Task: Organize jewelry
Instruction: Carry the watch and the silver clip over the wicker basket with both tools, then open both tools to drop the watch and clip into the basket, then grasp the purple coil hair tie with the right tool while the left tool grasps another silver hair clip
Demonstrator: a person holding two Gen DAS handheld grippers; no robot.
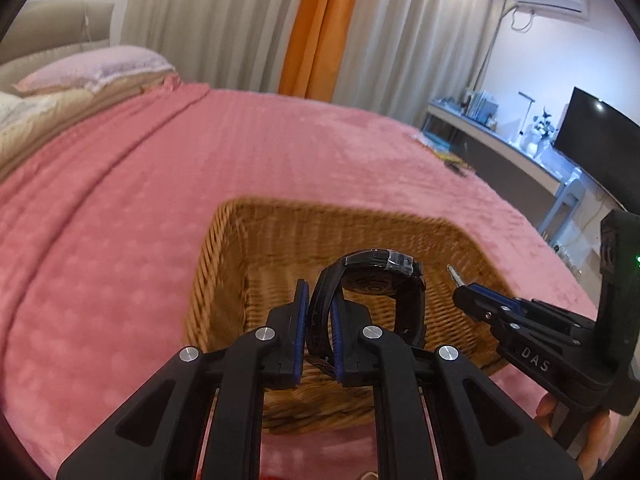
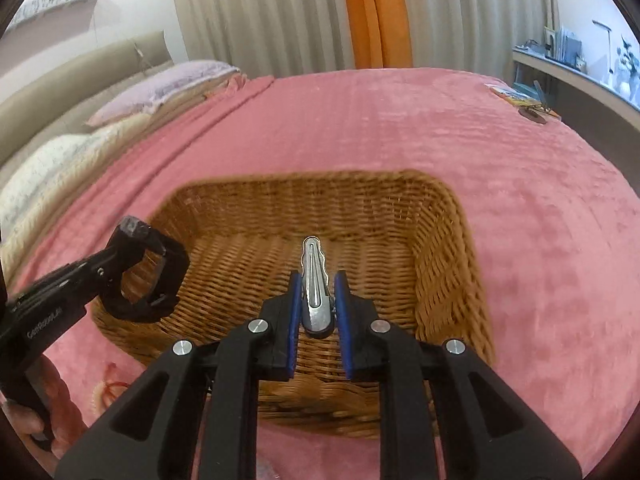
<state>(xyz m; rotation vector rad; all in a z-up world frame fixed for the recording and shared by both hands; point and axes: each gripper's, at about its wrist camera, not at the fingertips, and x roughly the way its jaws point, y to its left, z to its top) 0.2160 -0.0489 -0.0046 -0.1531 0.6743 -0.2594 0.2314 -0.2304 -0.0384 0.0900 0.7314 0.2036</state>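
Left wrist view: the left tool (image 1: 320, 312) is gripping a black watch (image 1: 376, 280) by its strap over the wicker basket (image 1: 224, 264). Beside it, the right tool (image 2: 318, 300) is clamping a silver key (image 2: 314, 276) above the same basket, which is sitting on the bed's pink blanket (image 2: 400, 128). Pillows (image 2: 160, 88) and curtains (image 2: 256, 12) are showing behind.

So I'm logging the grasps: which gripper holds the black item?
The left gripper, shut on the black watch; the right gripper holds a silver clip.
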